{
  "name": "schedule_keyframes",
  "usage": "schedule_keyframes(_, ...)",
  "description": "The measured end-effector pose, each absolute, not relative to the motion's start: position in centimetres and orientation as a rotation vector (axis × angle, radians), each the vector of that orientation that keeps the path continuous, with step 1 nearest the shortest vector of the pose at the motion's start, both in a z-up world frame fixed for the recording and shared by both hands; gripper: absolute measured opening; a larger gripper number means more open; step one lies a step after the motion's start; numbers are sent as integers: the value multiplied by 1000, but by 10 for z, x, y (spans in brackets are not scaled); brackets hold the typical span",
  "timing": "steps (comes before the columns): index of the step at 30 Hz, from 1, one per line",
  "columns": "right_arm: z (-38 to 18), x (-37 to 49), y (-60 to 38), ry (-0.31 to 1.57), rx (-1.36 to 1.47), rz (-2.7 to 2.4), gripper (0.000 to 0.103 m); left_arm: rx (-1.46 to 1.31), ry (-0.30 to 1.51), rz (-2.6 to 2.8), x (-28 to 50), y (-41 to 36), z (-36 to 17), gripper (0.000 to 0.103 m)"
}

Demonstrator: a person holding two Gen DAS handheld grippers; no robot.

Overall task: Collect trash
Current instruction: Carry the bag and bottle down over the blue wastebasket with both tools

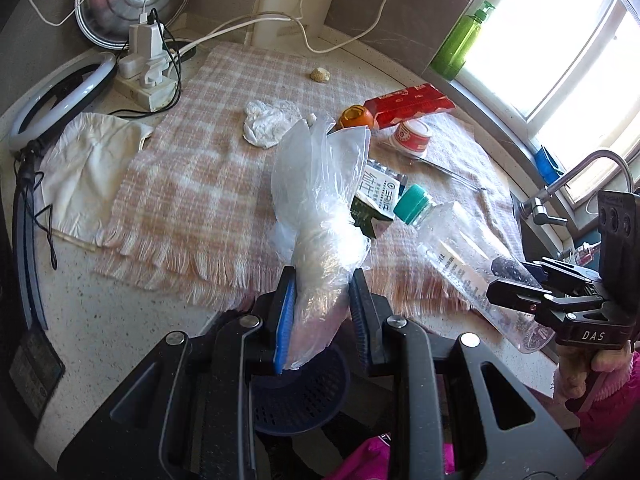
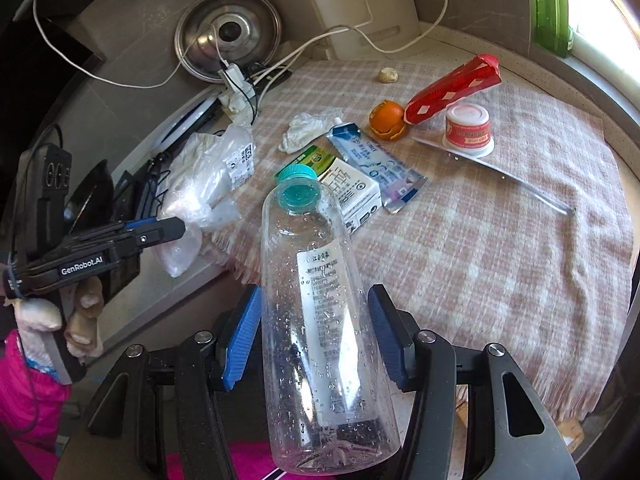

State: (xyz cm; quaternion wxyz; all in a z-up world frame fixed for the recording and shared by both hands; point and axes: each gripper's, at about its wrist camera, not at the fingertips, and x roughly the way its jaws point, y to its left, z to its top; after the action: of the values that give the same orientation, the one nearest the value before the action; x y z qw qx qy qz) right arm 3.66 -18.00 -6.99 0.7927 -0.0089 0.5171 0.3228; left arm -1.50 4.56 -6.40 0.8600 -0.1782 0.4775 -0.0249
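Note:
My left gripper [image 1: 322,280] is shut on a crumpled clear plastic bag [image 1: 320,200], held above a dark blue perforated trash basket [image 1: 300,396] at the counter's front edge. My right gripper [image 2: 316,300] is shut on a clear plastic bottle [image 2: 320,320] with a teal cap [image 2: 298,188]; the bottle also shows in the left wrist view [image 1: 472,264]. On the checked cloth [image 2: 480,240] lie a milk carton [image 2: 352,192], a blue pouch [image 2: 376,164], an orange peel [image 2: 386,120], a red box [image 2: 452,88], a small red-and-white cup [image 2: 468,128], a crumpled tissue [image 2: 308,128] and a nut shell [image 2: 388,75].
A steel pot lid [image 1: 132,0] leans at the back beside a power strip with white plugs [image 1: 146,68] and cables. A ring light [image 1: 60,96] and a white cloth [image 1: 88,168] lie at the left. A green bottle [image 1: 462,42] stands on the window sill; a tap [image 1: 580,176] is at the right.

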Motion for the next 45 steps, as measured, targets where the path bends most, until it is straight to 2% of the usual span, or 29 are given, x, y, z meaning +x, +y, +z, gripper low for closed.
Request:
schedule_keyframes(8, -90, -2, -182, 1169, 42, 672, 54, -416, 1055, -86, -51, 38, -92, 25)
schedule_keyframes(22, -156, -48, -176, 1302, 49, 597, 54, -434, 1249, -151, -95, 12, -174, 25)
schedule_keyframes(45, -265, -51, -155, 1462, -61, 504, 54, -397, 1505, -123, -86, -3, -313, 25)
